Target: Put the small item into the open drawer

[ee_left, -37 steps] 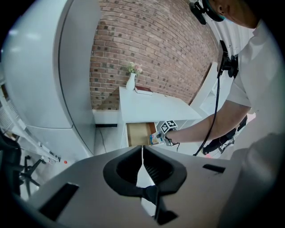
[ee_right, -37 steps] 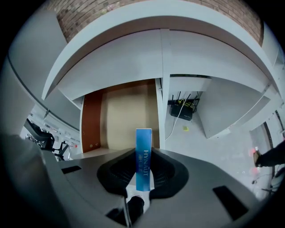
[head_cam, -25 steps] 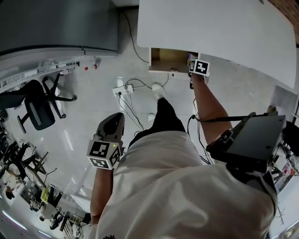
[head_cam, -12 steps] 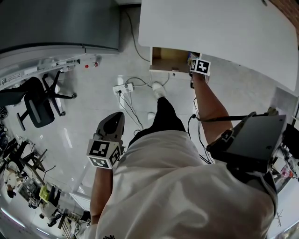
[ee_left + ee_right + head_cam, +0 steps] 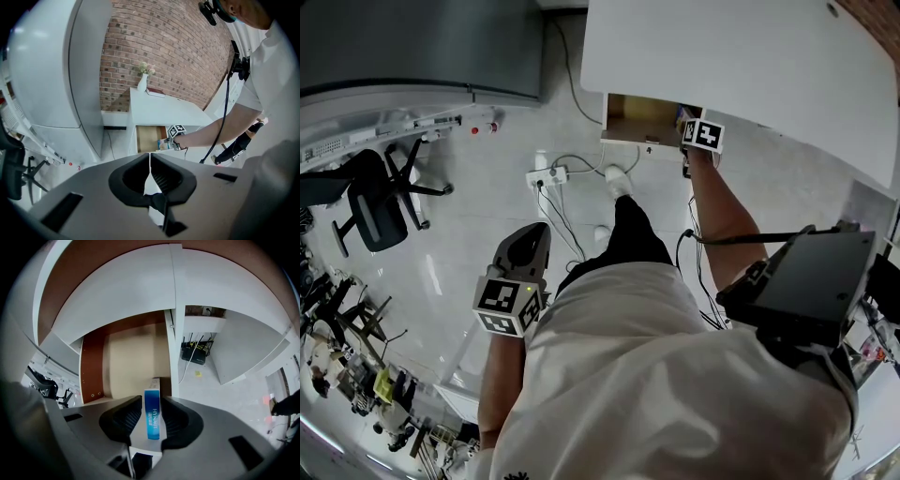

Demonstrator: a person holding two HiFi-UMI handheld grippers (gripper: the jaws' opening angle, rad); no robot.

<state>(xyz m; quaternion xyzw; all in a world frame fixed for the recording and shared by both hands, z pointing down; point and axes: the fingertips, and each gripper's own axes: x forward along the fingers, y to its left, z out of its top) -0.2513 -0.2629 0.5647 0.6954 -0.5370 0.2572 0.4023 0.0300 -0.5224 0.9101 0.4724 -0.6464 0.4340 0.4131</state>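
The white desk [image 5: 159, 110], its drawer [image 5: 147, 139] open, bore a vase [image 5: 142, 84]; a power strip [image 5: 548, 175] and cables [image 5: 567, 225] lay on the pale floor [image 5: 478, 244].

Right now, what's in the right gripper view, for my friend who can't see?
A slim blue box stands between the jaws of the right gripper, which have just been opening. Beneath it lies the open wooden drawer.

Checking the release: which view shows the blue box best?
The right gripper view: the blue box stands between the right gripper's jaws, which have just been opening, over the open drawer. The left gripper view shows it small and distant; the head view barely shows it.
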